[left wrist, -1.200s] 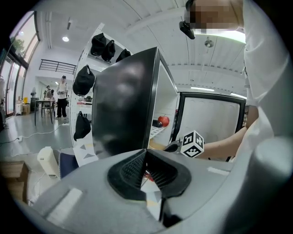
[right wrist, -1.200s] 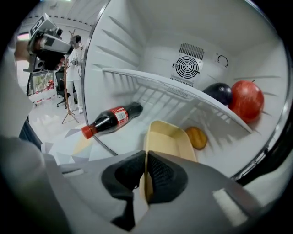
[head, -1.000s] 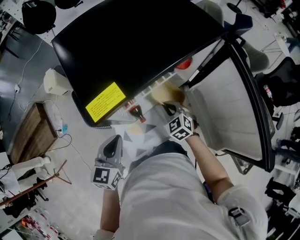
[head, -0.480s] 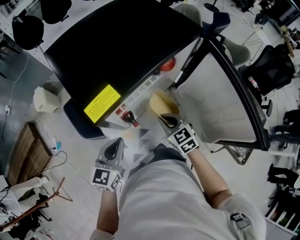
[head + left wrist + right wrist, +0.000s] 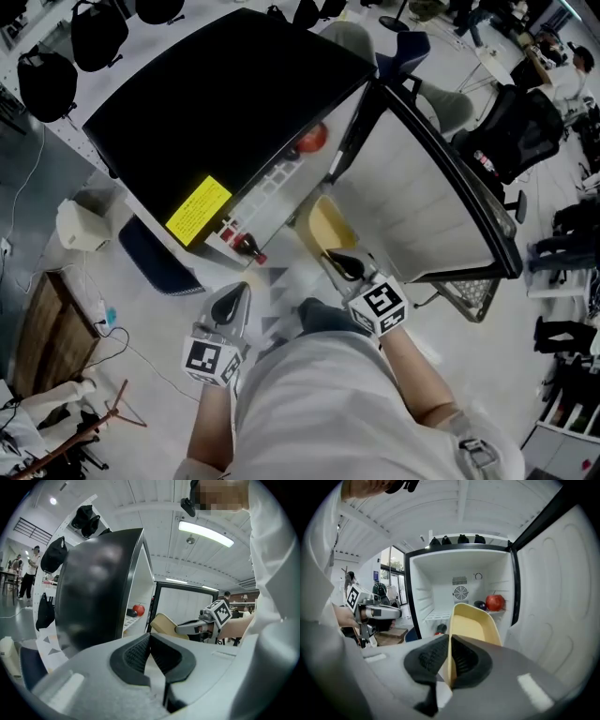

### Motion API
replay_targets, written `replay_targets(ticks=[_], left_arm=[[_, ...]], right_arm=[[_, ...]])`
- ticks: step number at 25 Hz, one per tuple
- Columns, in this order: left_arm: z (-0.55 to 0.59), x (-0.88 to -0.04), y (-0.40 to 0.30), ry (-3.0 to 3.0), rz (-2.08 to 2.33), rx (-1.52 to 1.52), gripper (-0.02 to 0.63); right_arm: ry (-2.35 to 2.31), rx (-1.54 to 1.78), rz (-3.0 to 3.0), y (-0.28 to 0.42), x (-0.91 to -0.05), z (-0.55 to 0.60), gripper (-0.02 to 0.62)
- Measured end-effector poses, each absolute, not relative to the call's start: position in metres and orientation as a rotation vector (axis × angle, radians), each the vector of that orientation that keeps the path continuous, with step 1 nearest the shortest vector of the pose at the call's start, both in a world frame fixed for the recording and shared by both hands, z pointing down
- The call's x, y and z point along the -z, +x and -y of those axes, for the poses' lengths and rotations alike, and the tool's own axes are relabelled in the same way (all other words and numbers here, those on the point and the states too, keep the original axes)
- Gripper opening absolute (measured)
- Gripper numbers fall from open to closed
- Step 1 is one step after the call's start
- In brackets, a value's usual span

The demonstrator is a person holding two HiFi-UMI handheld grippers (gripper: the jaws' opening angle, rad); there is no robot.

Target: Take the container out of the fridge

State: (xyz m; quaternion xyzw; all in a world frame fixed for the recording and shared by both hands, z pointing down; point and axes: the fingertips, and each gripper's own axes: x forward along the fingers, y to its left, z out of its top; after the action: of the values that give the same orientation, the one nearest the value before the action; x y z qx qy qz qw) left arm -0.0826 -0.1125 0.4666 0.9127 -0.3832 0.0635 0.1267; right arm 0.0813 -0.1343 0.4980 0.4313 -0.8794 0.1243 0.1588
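While the right gripper (image 5: 337, 262) clamps its jaws on the near rim of the pale yellow, shallow plastic container (image 5: 327, 228), the tub hangs in open air in front of the black mini fridge (image 5: 216, 94). It sits between the fridge's open cavity and the white inner face of the swung-out fridge door (image 5: 422, 197). A second ago the container sat right at the mouth of the fridge, against the shelf edge. It has since been drawn clear and nearer the person, and in the right gripper view it now rides in front of the shelves, tilted with its far end higher.

Seen in the left gripper view, the left gripper (image 5: 150, 654) is clenched with nothing between its pads. It hovers low beside the person's body, about where it was before.

Inside the fridge a round red fruit (image 5: 495, 602) rests on the right of an upper shelf beside a small dark purple item (image 5: 480, 605). A red-capped bottle (image 5: 246, 246) lies lower down. A yellow warning label (image 5: 198, 209) marks the fridge top.
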Motion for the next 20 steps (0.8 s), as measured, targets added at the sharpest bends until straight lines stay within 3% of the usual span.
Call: replay_targets(ticks=[20], left_arm=[[0.111, -0.441, -0.038, 2.782, 0.933, -0.130, 0.009]], right_arm=[[1.521, -0.472, 2.656, 0.109, -0.445, 0.076, 0.021]])
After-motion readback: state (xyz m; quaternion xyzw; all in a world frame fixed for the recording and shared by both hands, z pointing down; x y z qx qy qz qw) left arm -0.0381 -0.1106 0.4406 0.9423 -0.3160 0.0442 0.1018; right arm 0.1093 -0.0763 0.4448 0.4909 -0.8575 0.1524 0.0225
